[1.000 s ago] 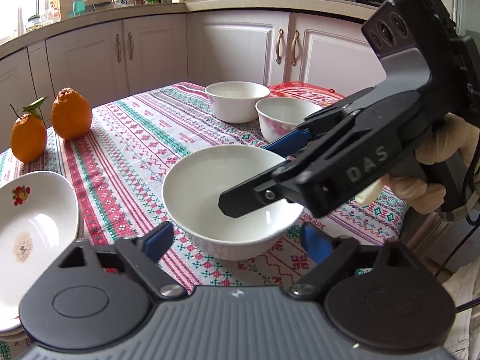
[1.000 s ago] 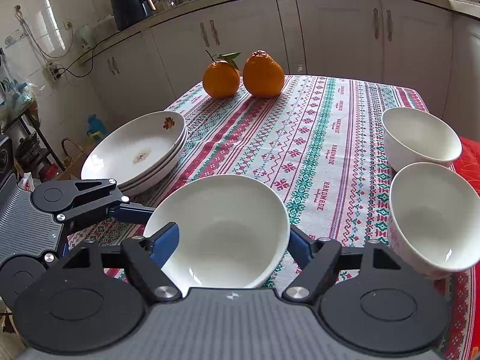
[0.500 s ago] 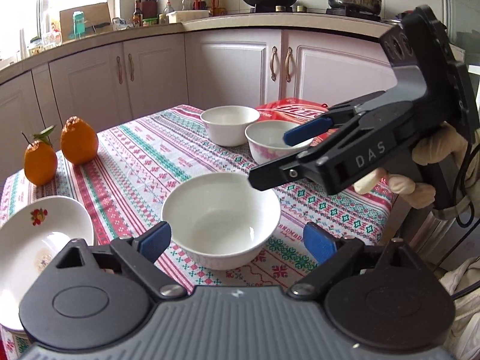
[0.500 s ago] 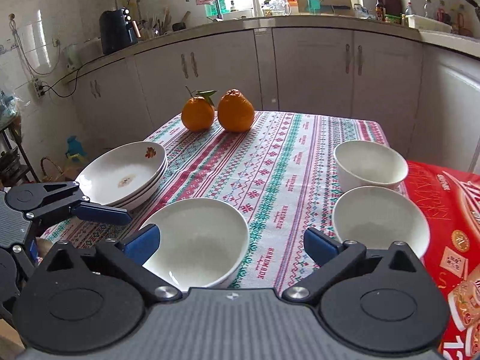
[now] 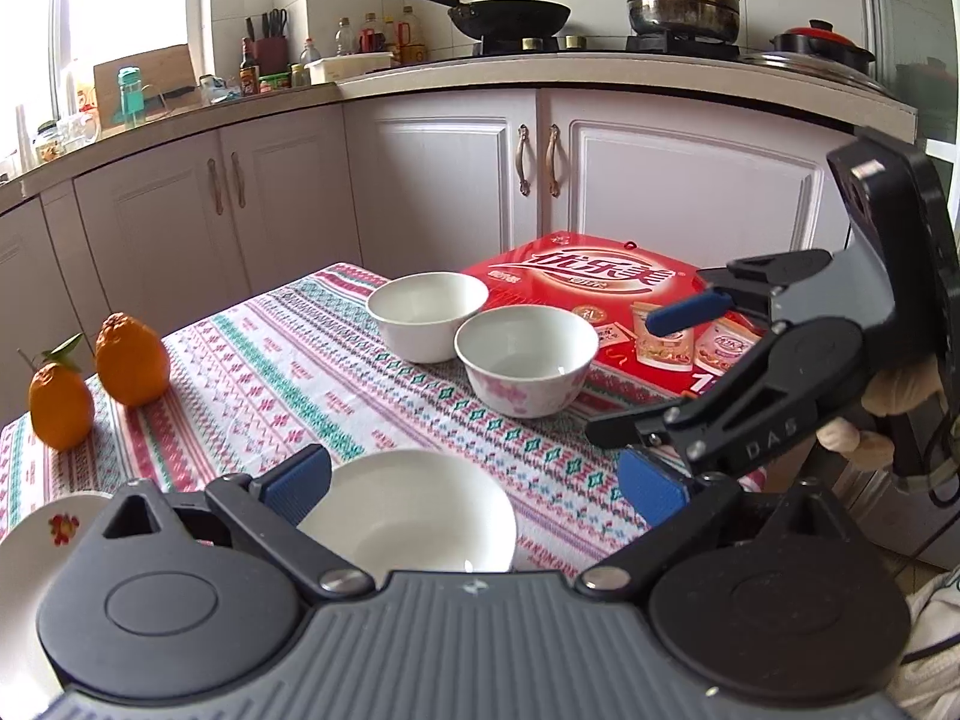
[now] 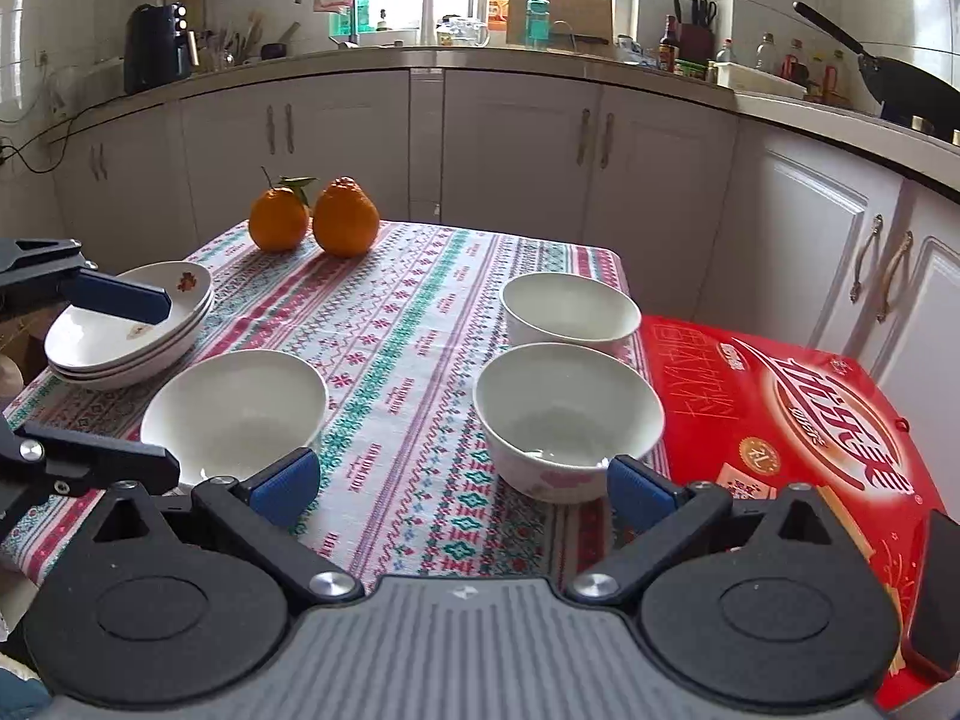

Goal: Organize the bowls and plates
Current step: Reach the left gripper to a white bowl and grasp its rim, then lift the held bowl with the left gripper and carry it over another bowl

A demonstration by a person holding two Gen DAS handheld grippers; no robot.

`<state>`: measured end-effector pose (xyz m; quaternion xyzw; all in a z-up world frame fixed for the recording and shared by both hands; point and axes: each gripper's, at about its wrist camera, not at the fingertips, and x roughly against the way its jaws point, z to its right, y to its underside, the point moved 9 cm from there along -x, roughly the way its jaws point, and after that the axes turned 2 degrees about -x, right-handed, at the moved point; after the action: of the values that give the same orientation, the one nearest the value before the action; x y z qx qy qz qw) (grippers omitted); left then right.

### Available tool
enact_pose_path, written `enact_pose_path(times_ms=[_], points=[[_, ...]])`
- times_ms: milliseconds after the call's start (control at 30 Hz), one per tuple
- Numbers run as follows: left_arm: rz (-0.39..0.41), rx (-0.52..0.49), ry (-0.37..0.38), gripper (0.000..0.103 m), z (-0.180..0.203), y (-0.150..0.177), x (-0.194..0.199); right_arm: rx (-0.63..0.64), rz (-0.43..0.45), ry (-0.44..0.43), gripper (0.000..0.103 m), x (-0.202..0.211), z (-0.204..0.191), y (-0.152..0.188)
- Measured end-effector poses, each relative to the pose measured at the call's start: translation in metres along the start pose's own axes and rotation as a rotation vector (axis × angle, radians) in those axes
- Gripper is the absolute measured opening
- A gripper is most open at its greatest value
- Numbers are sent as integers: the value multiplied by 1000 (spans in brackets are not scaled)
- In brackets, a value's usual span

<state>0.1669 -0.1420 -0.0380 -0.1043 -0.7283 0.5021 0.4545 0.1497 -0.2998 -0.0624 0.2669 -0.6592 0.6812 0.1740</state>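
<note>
All three bowls sit upright, mouths up; they are round, so no long axis to note. The plain white bowl (image 6: 237,411) stands near the front edge of the tabletop (image 6: 408,324), next to the stack of plates (image 6: 129,336). The flower-patterned bowl (image 6: 570,420) and a second white bowl (image 6: 570,312) stand just beside each other at the right, against the red printed box (image 6: 798,414); whether the rims touch cannot be told.

Left tool (image 5: 474,483): jaws opening, nothing pressed between the pads; the plain white bowl lies below the gap, free on the cloth. Right tool (image 6: 462,483): released, jaws spread wide, only patterned cloth between them, the flower-patterned bowl just inside its right finger.

Two oranges (image 6: 315,219) sit at the far left corner, clear of the bowls. The stretch of cloth between the front bowl and the pair at the right is open.

Left wrist view alone shows the hob with wok (image 5: 510,15) and steel pot (image 5: 681,0), and the gloved hand (image 5: 894,408) carrying the right tool. Right wrist view alone shows the full plate stack, three deep, the sink window, and a left tool finger (image 6: 117,297) hanging over the plates.
</note>
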Motion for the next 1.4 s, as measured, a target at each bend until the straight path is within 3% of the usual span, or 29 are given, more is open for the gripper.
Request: enact_pose_path(times_ms=[600, 967, 1400], points=[[-83, -19, 41, 101, -3, -40, -84, 6, -49, 63, 103, -37, 39, 16], [-183, 27, 105, 101, -7, -47, -141, 17, -67, 26, 103, -65, 51, 19], [-221, 29, 137, 101, -4, -52, -173, 68, -33, 0, 103, -75, 53, 14]])
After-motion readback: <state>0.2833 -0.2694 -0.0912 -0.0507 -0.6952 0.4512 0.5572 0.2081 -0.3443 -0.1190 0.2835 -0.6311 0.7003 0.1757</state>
